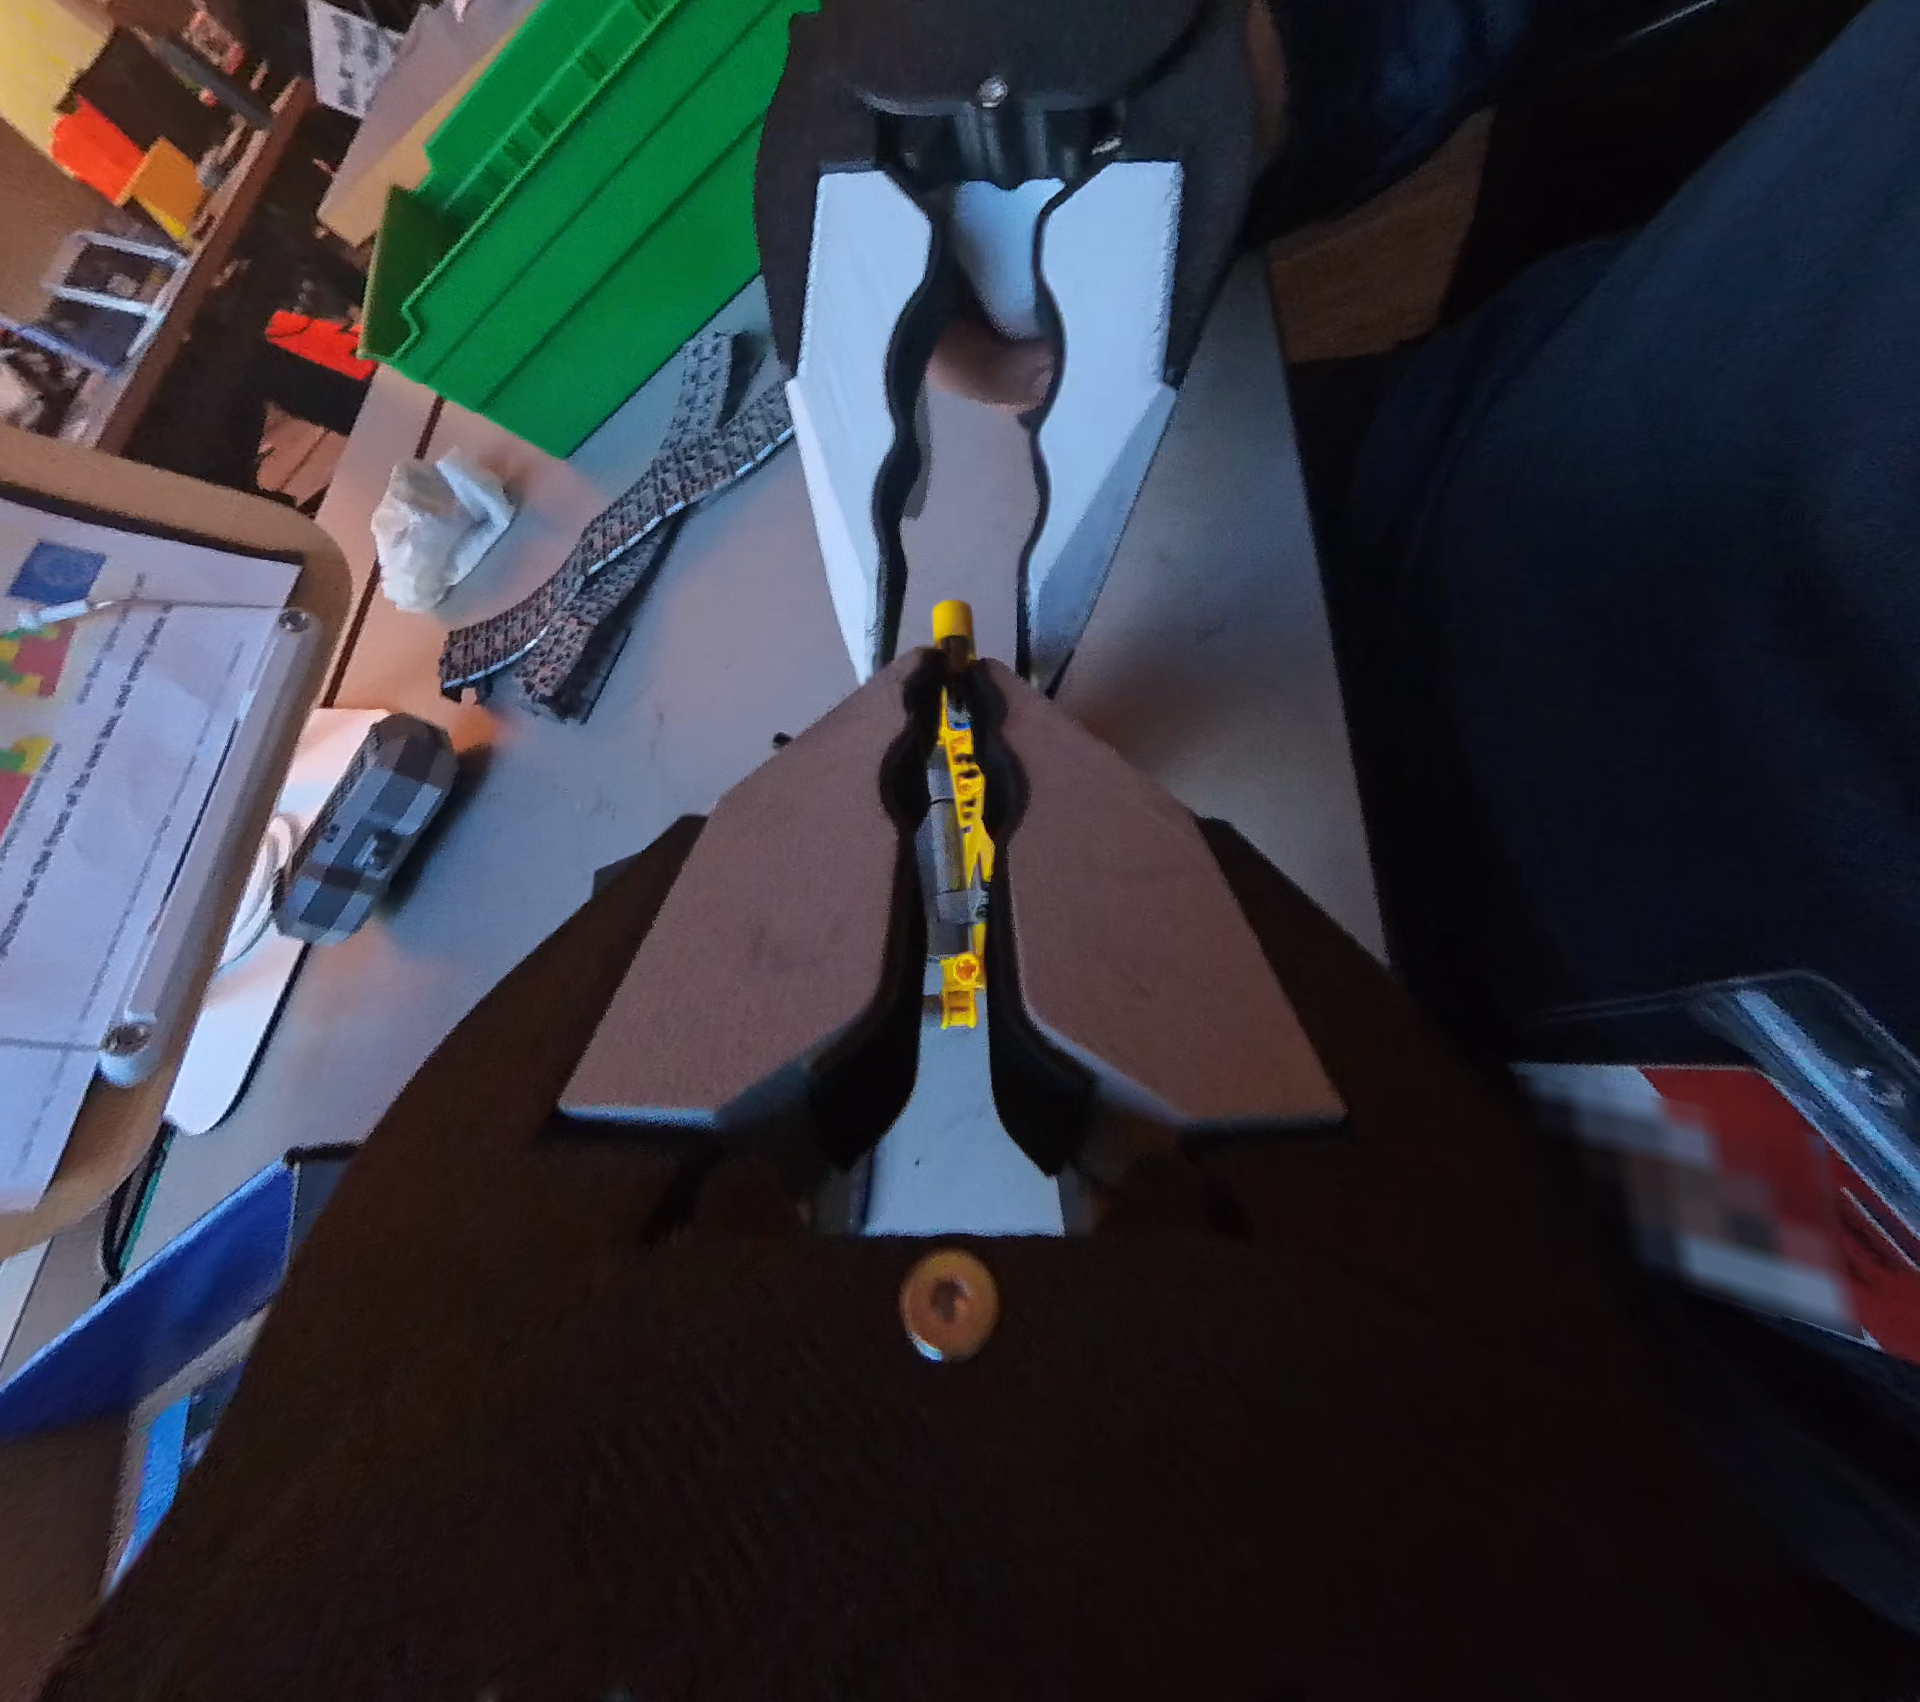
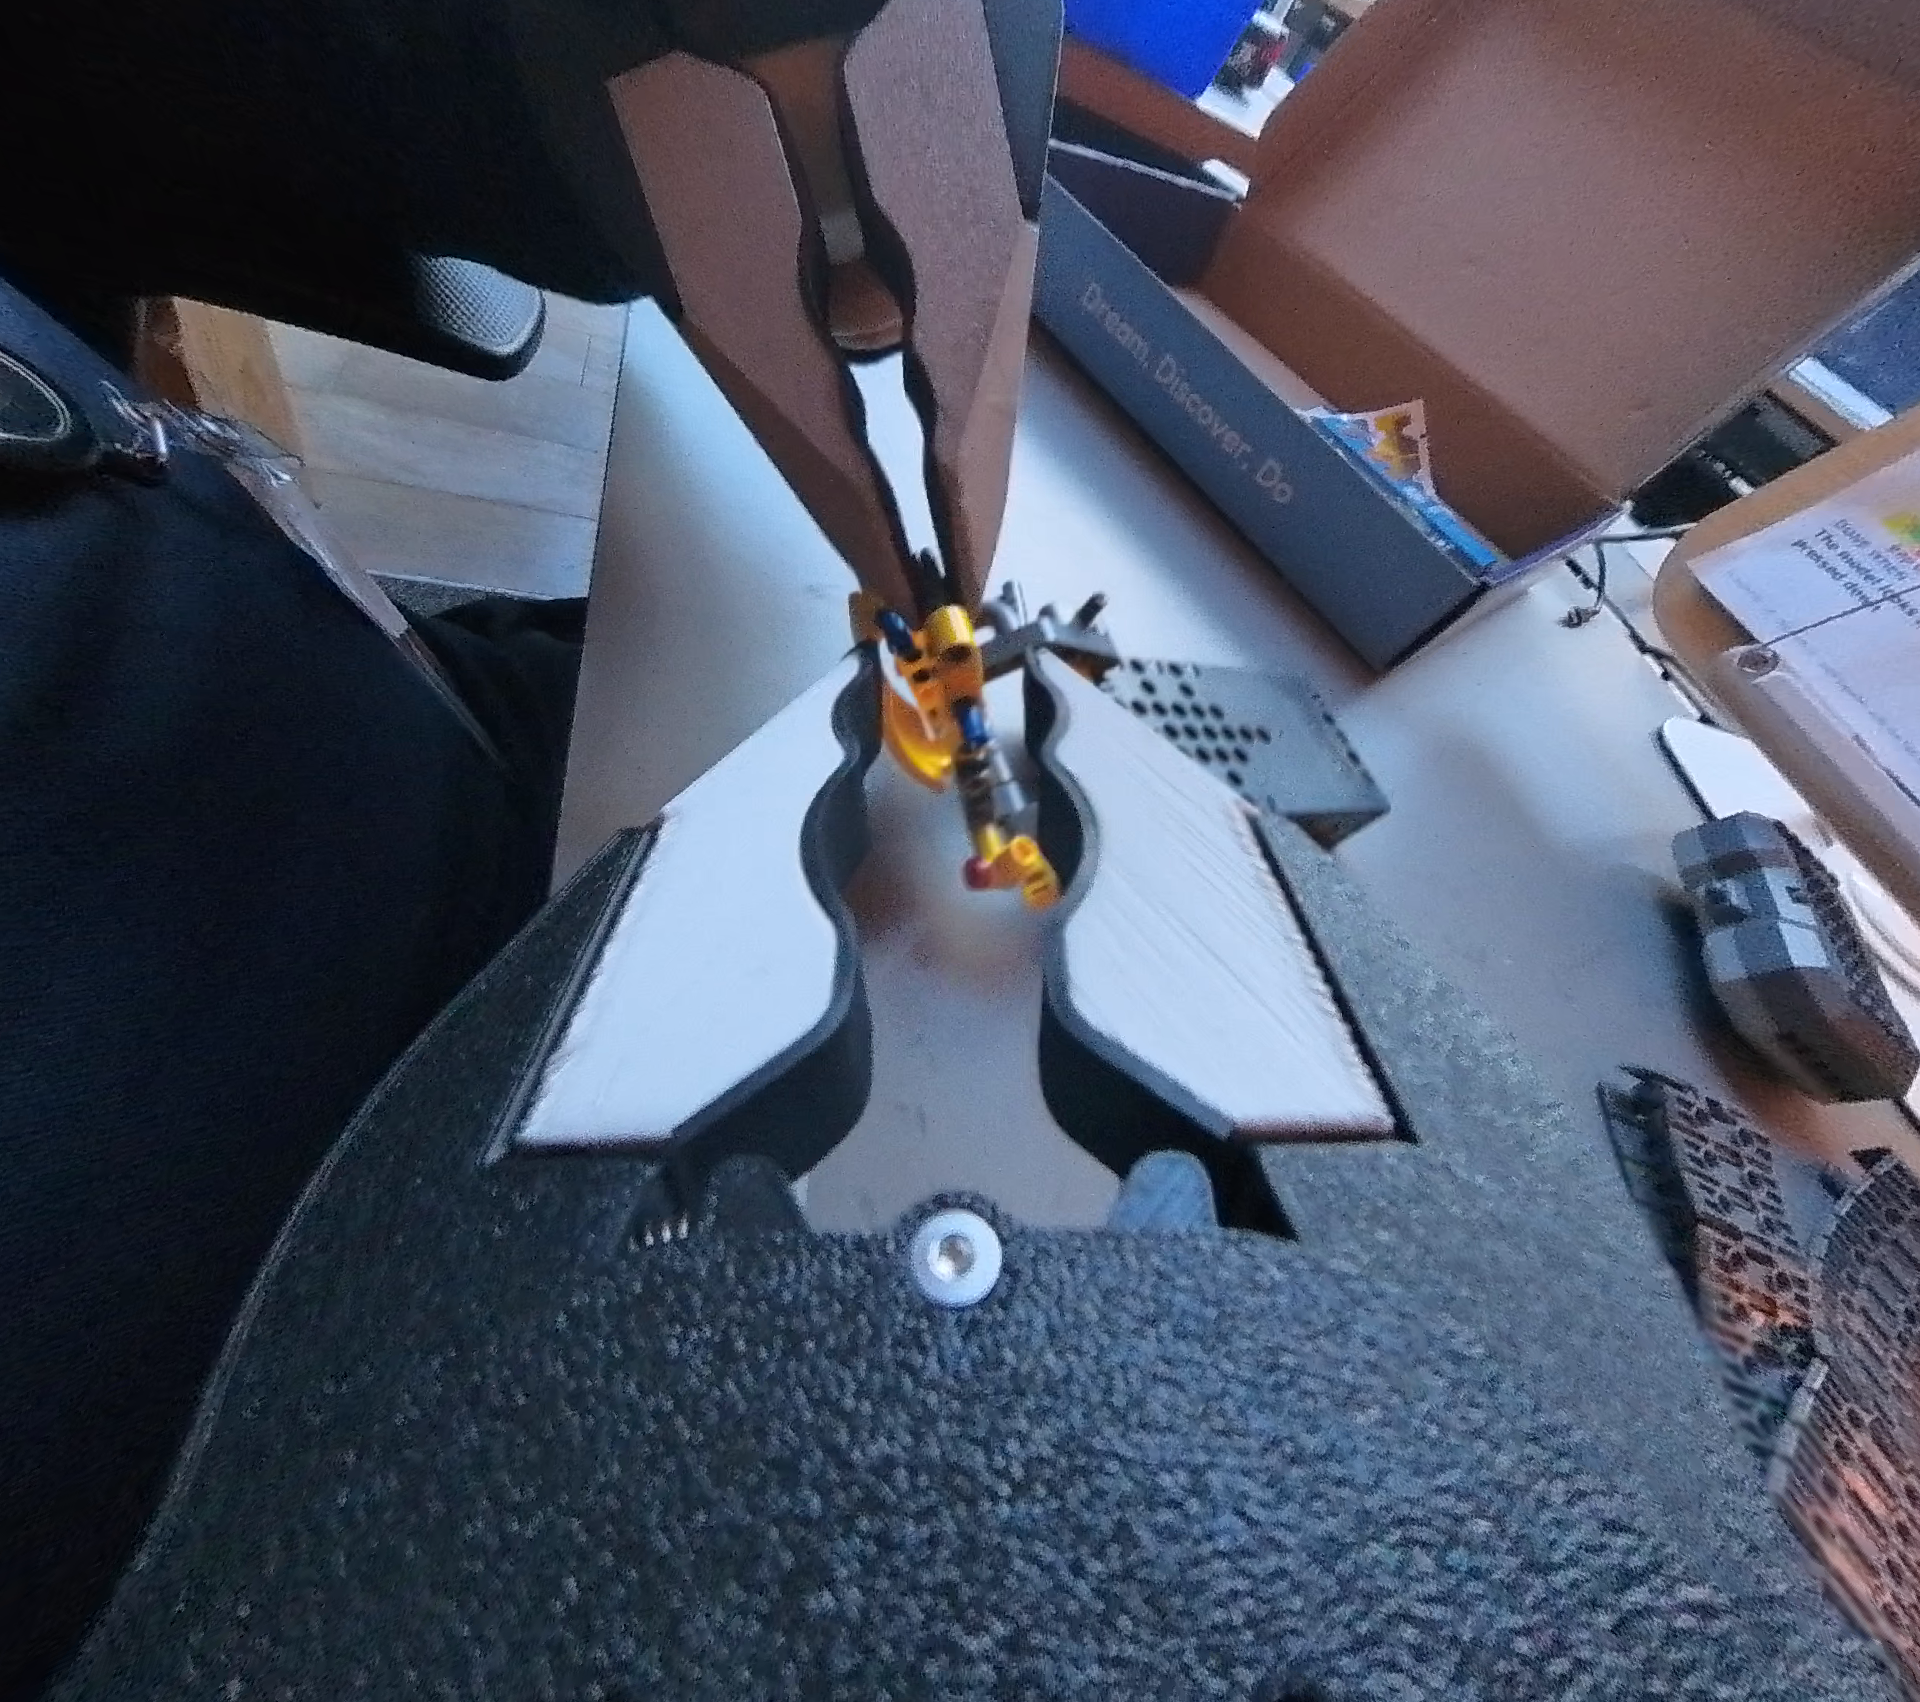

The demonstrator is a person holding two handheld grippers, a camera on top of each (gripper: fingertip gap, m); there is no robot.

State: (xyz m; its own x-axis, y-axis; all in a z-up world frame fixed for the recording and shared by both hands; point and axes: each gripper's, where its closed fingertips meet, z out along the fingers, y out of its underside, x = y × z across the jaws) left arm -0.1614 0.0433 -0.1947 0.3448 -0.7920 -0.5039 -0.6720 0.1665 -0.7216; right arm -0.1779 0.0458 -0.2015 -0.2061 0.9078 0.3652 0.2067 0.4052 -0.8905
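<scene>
My left gripper [image 1: 951, 665] has brown fingers and is shut on a small yellow and grey brick assembly [image 1: 961, 831], whose yellow end sticks out past the fingertips. My right gripper [image 2: 940, 686] has white fingers and is open. It faces the left gripper tip to tip, with the assembly [image 2: 940, 665] hanging between its fingertips and touching neither. In the right wrist view the left gripper [image 2: 920, 582] comes down from above. In the left wrist view the right gripper [image 1: 954, 618] stands open around the yellow end. Both hover over a grey table [image 2: 707, 530].
A green bin [image 1: 623, 146], black tread strips [image 1: 623, 572], a crumpled tissue [image 1: 436, 525] and a grey brick block [image 1: 369, 831] lie left of the grippers. A grey perforated plate [image 2: 1247, 738], grey box [image 2: 1247, 447] and brown carton [image 2: 1610, 146] stand beyond. A person in dark clothes [image 1: 1662, 509] sits close. My left and right fingertips are right by each other.
</scene>
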